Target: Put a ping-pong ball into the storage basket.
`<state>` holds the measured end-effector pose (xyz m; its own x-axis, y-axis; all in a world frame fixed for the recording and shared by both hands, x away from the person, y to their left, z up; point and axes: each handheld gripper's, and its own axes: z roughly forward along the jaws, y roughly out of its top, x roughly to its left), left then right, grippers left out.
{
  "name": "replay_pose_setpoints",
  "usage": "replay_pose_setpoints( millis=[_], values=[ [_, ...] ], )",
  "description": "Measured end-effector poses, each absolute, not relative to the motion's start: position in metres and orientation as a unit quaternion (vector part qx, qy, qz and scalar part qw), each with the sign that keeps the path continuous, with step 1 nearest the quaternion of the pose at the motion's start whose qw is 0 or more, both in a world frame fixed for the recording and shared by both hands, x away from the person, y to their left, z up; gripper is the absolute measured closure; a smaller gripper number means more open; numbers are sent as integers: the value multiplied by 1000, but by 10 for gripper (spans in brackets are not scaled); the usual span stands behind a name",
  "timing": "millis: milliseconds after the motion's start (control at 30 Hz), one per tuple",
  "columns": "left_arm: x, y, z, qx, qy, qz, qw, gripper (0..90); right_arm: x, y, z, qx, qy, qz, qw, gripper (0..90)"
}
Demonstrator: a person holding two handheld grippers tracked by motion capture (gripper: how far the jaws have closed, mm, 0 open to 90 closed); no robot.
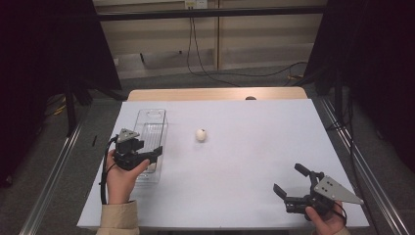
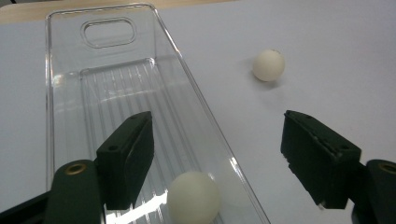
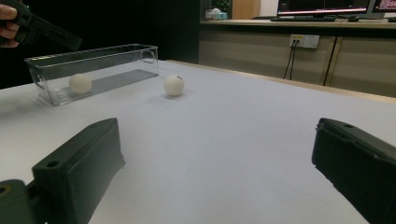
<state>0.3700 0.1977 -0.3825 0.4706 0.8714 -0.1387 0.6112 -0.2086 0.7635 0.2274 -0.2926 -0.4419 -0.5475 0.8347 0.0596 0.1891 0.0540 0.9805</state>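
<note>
Two white balls here, one (image 2: pixel 194 198) inside my single clear tray (image 2: pixel 65 56) under my wide-open left gripper (image 2: pixel 224 163), one (image 1: pixel 201 134) loose beside it on the pale tabletop (image 1: pixel 254 147), right gripper (image 1: pixel 288 180) open too, dark curtains around.

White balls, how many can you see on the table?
2. One white ball lies inside the clear bin, under the open left gripper; the other ball sits on the table beside the bin.

Your clear plastic bin (image 2: pixel 65 56) lies lengthwise at table's left, one white ball (image 2: pixel 193 196) resting inside its near end. Second white ball (image 1: pixel 201 134) sits loose on the table, just right of it.
</note>
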Motion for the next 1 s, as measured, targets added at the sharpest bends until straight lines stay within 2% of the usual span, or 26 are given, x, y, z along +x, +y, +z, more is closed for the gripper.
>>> replay_pose_setpoints(
  millis=[1000],
  values=[
    [369,174,-380,776,459,136,410,191,227,-293,-442,383,669,571,282,10]
  ],
)
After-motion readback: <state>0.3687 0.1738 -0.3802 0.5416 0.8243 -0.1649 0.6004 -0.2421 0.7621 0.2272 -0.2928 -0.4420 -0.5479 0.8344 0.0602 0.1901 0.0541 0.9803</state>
